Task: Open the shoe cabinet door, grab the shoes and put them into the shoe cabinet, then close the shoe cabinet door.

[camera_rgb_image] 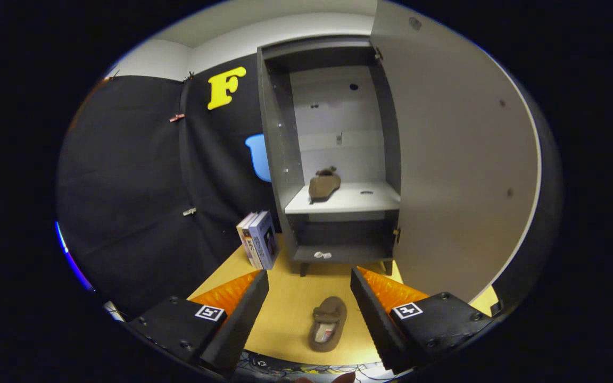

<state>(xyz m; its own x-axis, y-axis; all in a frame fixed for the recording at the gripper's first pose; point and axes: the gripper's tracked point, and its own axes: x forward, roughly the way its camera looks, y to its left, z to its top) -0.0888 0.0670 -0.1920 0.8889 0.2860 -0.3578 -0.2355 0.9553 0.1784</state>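
Item: brown slipper (328,323), on the worktop (285,314) near its front edge, lying between my tongs (309,319), long axis pointing toward the shoe cabinet (338,159). Tongs spread, empty. Door (455,159) open; second slipper (324,184) on the shelf (359,201).

This is a staged recording booth, not a lived-in home. Black cloth (141,186) pinned with clips (189,211) hangs as a wall at nine o'clock, with a plain pale room wall (285,32) above it at twelve. A small shoe cabinet (333,159) stands on a wooden tabletop (285,314), with a few boxes (258,239) propped at its left. Loose cables (285,368) trail at six o'clock.
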